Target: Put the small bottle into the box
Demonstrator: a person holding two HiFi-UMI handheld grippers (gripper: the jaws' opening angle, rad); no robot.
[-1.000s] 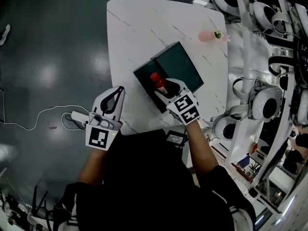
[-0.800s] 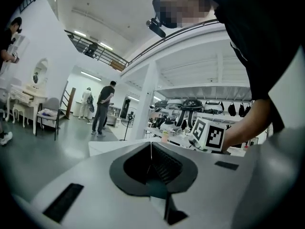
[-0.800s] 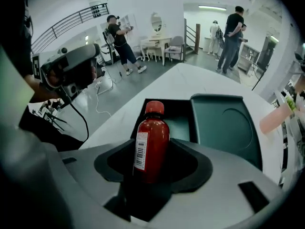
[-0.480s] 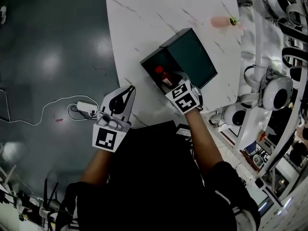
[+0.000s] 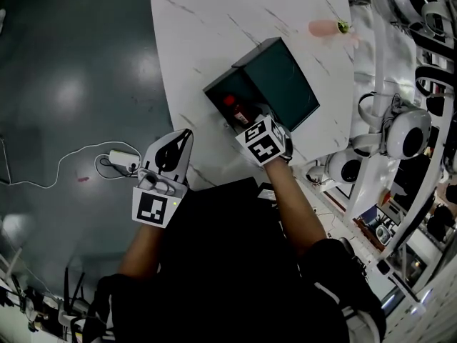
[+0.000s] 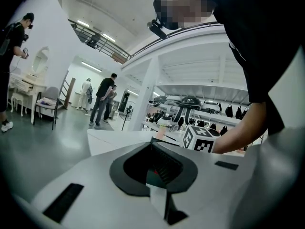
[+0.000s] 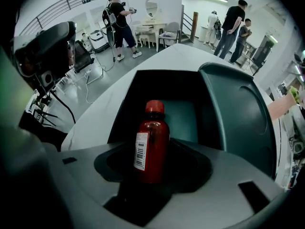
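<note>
Clamping the small bottle [image 7: 151, 142] upright by its lower body: right tongs [image 7: 152, 178], closed firmly on it. Dark red bottle, red cap, barcode label turned to the left. Held at the near edge of the box [image 7: 187, 112], with the dark open hollow just beyond the tips of the tongs. Lid [image 7: 238, 113] standing open to the right of these tongs, teal inside, leaning away.

To the left and nearer the body, left tongs [image 5: 178, 145] pressed together, gripping nothing. Poised by the near left edge of the white marbled surface [image 5: 207, 27], well apart from the box.

Beyond the box, far off to the right of the right tongs, a pink object [image 5: 323, 27] lying near the far corner of the surface. On the floor left of the left tongs, a white power strip [image 5: 118, 164] with a thin cable trailing away. Right of the right tongs, past the edge of the surface, a rack of white rounded devices [image 5: 407, 134]. Farthest off, in the right gripper view, several people [image 7: 233, 20] standing in the hall.
</note>
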